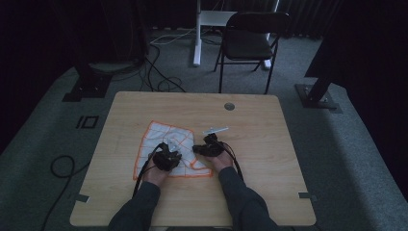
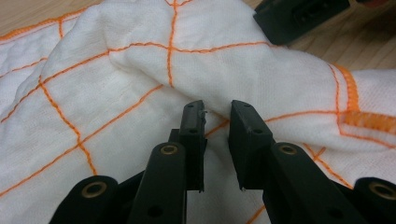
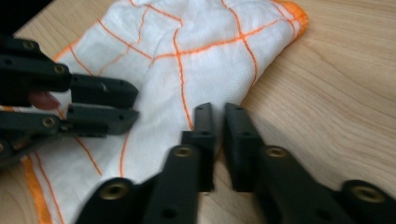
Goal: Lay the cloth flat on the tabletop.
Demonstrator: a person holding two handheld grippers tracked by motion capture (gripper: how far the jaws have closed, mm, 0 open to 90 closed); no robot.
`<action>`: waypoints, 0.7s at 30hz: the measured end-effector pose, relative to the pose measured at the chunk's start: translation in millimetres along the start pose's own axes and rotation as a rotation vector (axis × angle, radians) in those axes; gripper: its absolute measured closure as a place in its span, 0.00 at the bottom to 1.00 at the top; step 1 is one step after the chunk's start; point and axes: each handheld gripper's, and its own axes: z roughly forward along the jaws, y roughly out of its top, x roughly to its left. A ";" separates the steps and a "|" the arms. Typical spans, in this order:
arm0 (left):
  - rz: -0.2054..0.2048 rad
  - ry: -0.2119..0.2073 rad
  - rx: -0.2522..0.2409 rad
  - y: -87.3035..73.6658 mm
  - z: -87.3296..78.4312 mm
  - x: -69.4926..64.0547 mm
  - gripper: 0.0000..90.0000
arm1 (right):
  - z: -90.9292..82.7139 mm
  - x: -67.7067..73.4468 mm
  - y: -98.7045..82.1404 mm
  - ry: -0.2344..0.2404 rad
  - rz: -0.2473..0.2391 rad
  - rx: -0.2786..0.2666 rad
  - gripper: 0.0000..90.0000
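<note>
High view: both tools (image 1: pixel 185 153) rest on the cloth's (image 1: pixel 159 137) near edge

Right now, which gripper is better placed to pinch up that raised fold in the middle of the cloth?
Left. The left gripper has its jaws slightly apart right at the fold of the cloth; the right gripper sits at the cloth's edge.

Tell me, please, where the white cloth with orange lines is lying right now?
In the high view the cloth lies left of the table's centre, with the left tongs above it and the right tongs at its right edge.
</note>
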 end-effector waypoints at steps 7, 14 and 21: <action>-0.004 -0.001 0.000 -4.8 -4.1 0.7 0.85 | -13.3 5.1 7.7 -0.071 -0.059 -0.039 0.99; 0.001 -0.008 0.002 -10.2 -9.2 0.3 0.85 | -36.8 0.5 22.4 -0.177 -0.096 -0.089 0.99; 0.009 -0.014 0.005 -17.6 -16.5 -1.7 0.85 | -47.1 4.5 31.7 -0.215 -0.166 -0.100 0.99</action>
